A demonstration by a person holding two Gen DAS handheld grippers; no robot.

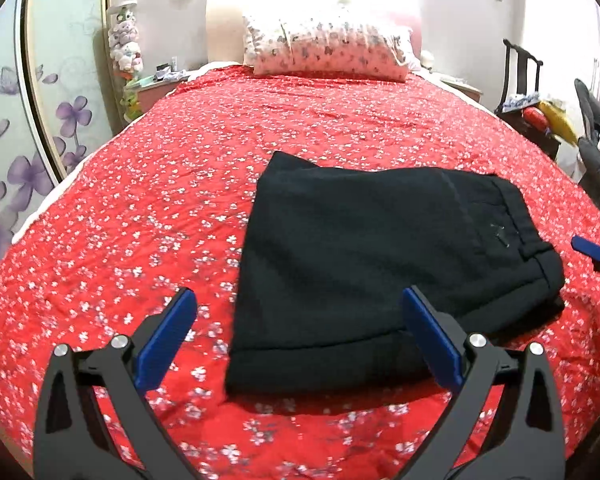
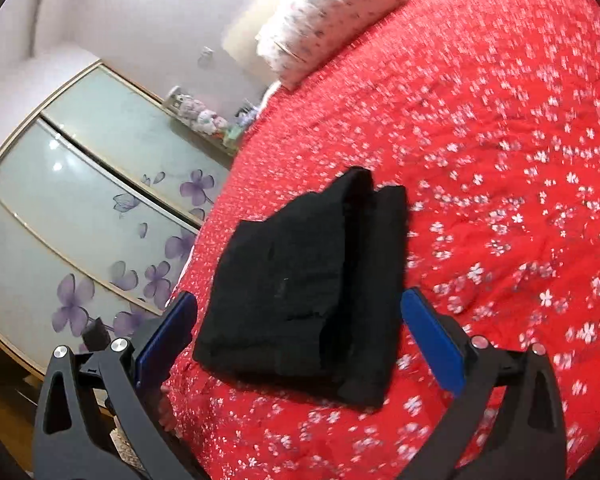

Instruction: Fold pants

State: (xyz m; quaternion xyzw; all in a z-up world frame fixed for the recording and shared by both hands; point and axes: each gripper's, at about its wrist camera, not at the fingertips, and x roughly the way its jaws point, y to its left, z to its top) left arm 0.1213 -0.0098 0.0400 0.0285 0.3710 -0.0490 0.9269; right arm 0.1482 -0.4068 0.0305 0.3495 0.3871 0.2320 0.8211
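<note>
The black pants point(image 1: 372, 256) lie folded into a compact stack on the red flowered bedspread point(image 1: 148, 208), waistband to the right. My left gripper point(image 1: 300, 312) hovers open just above the stack's near edge, blue pads apart, holding nothing. In the right wrist view the same folded pants point(image 2: 300, 292) sit between and beyond the fingers of my right gripper point(image 2: 300, 316), which is open and empty. A blue fingertip point(image 1: 588, 248) of the right gripper shows at the right edge of the left wrist view, beside the waistband.
A flowered pillow point(image 1: 328, 48) rests against the headboard at the bed's far end. A wardrobe with purple flower doors point(image 2: 80, 220) stands along the bed's left side. A dark chair point(image 1: 524, 80) with clutter stands to the right. A nightstand point(image 1: 152, 92) holds stuffed toys.
</note>
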